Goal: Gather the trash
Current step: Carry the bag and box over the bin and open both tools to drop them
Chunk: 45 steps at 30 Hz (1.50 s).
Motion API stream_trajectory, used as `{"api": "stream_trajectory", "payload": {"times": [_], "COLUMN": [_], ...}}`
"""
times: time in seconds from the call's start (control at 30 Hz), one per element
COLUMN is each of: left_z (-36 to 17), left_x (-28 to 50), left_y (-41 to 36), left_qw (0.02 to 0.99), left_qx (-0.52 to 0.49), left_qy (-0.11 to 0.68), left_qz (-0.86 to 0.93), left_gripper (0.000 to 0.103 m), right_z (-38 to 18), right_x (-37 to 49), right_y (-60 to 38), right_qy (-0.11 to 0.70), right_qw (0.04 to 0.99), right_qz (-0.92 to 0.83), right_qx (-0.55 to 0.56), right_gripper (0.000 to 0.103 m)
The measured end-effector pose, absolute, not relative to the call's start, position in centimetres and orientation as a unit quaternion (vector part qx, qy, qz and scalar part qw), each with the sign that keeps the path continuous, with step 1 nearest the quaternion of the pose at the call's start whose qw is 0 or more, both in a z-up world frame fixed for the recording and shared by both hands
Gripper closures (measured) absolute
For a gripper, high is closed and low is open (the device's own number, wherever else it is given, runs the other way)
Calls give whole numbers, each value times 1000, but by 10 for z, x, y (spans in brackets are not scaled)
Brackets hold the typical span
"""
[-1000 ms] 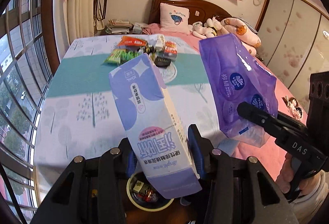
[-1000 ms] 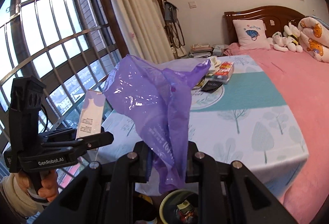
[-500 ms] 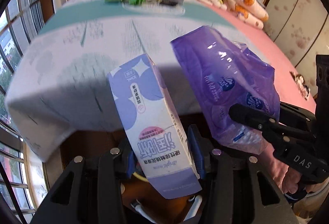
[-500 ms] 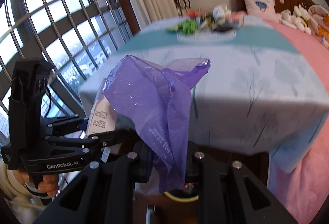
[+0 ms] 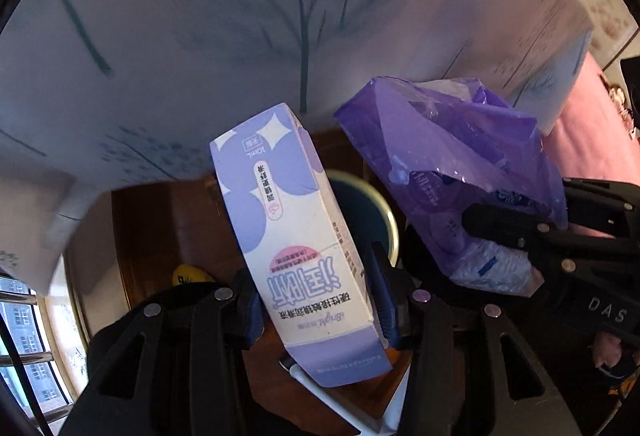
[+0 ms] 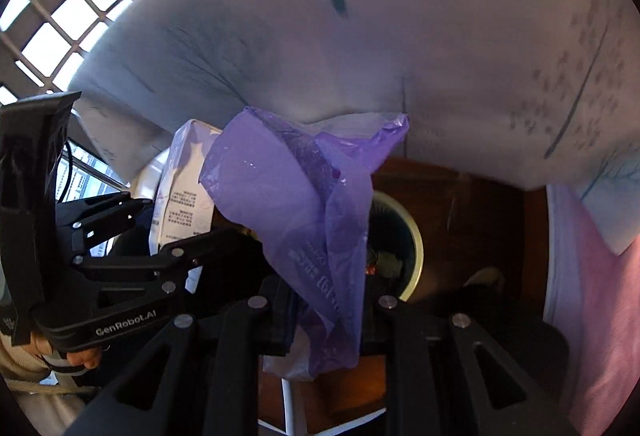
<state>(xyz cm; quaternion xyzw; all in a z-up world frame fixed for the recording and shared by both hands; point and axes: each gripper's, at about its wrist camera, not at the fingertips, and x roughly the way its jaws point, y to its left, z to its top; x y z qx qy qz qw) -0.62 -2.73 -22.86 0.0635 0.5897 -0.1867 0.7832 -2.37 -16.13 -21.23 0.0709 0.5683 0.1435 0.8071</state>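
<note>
Above bin (image 5: 388, 220) | left gripper (image 5: 316, 310) pinches box (image 5: 292, 236), long axis upright-tilted | right gripper (image 6: 326, 310) pinches bag (image 6: 296, 212)

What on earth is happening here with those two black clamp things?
A person is tidying up rubbish with a handheld gripper in each hand. The left gripper is clamped on a purple and white carton, and the right gripper pinches a crumpled purple plastic wrapper. Both point steeply down over a round bin on the dark wooden floor beside the bed, with some rubbish already inside. Nothing has been let go yet.
</note>
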Motion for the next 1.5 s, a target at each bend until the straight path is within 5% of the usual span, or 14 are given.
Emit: {"api": "stream_trajectory", "payload": {"times": [0.57, 1.03, 1.1, 1.2, 1.33, 1.5], "left_z": [-350, -383, -382, -381, -381, -378], "left_x": [27, 55, 55, 55, 56, 55], "left_y": [-53, -41, -41, -39, -33, -30], "left_qw": [701, 678, 679, 684, 686, 690], "left_qx": [54, -3, -4, 1, 1, 1], "left_qy": [695, 723, 723, 720, 720, 718], "left_qz": [-150, -133, -130, -117, -102, -93], "left_gripper": [60, 60, 60, 50, 29, 21], "right_z": [-360, -393, -395, -397, -400, -400], "right_x": [14, 38, 38, 39, 40, 40], "right_y": [-192, -184, -182, -178, -181, -185], "right_qy": [675, 687, 689, 693, 693, 692], "right_qw": [704, 698, 697, 697, 700, 701], "right_qz": [60, 53, 58, 56, 43, 34], "right_qx": [214, 192, 189, 175, 170, 170], "right_gripper": [82, 79, 70, 52, 51, 44]}}
